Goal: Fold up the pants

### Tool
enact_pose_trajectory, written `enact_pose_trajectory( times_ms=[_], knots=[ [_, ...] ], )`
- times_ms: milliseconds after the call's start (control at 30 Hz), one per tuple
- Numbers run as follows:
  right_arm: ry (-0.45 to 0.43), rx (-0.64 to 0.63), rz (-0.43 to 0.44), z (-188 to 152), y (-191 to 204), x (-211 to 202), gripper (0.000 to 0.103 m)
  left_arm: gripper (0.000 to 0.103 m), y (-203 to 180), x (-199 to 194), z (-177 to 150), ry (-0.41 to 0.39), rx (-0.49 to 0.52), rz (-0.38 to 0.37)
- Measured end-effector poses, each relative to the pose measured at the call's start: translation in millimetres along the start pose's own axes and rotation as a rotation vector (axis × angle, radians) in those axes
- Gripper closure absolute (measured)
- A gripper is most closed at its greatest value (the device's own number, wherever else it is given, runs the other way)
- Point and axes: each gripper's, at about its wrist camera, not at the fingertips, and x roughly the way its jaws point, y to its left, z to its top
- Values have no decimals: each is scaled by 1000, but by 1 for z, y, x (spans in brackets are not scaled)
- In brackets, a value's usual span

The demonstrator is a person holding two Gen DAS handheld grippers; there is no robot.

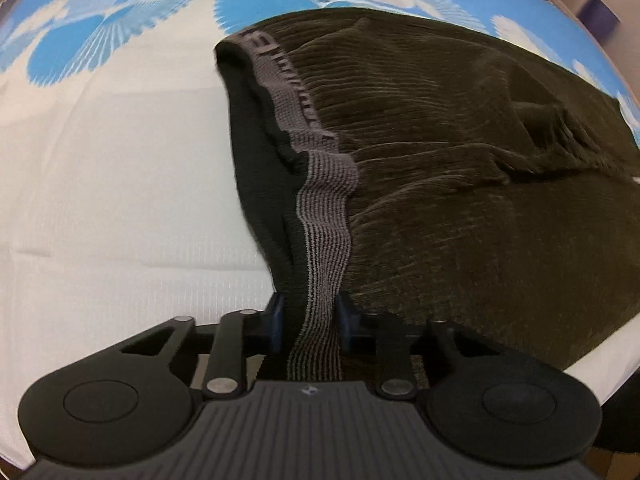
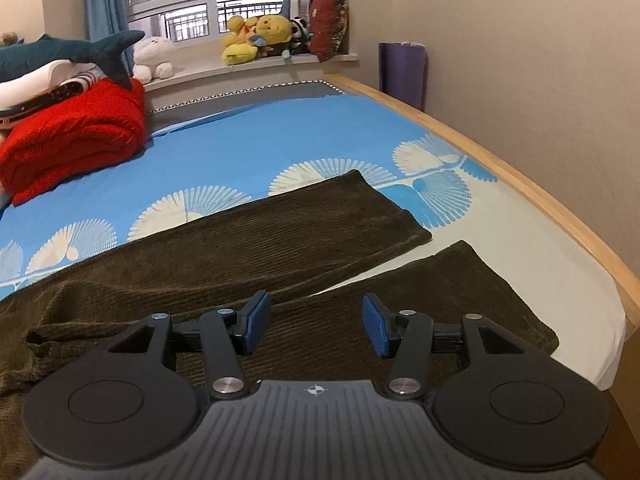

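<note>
Dark olive corduroy pants lie spread on the bed, with a grey striped elastic waistband at their left end. My left gripper points steeply down and is shut on that waistband, which runs between the blue pads. In the right wrist view the two legs stretch away side by side towards the bed's far right edge, a narrow strip of sheet between them. My right gripper hovers open just above the nearer leg, with nothing between its fingers.
The bed sheet is blue with white fan prints, white near the front. A folded red blanket with a plush shark sits at the back left. Soft toys line the windowsill. The wooden bed frame runs along the right wall.
</note>
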Motion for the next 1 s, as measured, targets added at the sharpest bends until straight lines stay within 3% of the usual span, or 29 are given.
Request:
enact_pose_trajectory(
  times_ms=[133, 233, 333, 467, 533, 633, 700, 767, 867, 933, 1000],
  knots=[
    [5, -12, 1, 1, 5, 2, 50, 87, 6, -8, 1, -36, -38, -18],
    [6, -17, 2, 3, 9, 4, 50, 91, 6, -19, -1, -96, -8, 40],
    [3, -28, 10, 3, 14, 4, 50, 91, 2, -22, -5, -98, 9, 57],
    [0, -52, 15, 3, 20, 4, 50, 86, 3, -24, -3, -78, -26, 58],
    [1, -60, 15, 3, 21, 4, 50, 85, 2, -29, 0, -117, -34, 73],
    [-1, -63, 13, 2, 19, 4, 50, 82, -5, -43, 2, -200, -21, 14],
    [1, -54, 9, 2, 16, 4, 50, 75, -17, -46, 1, -223, 39, -29],
    [3, -38, 7, 2, 12, 4, 50, 67, -31, -40, -1, -195, 113, -29],
    [3, -23, 7, 1, 7, 4, 50, 69, -44, -5, -7, -4, 195, 100],
    [4, -27, 6, 0, 7, 3, 50, 68, -48, -2, -8, 2, 221, 120],
    [4, -33, 6, 0, 6, 3, 50, 67, -47, -7, -3, -27, 179, 93]
  ],
)
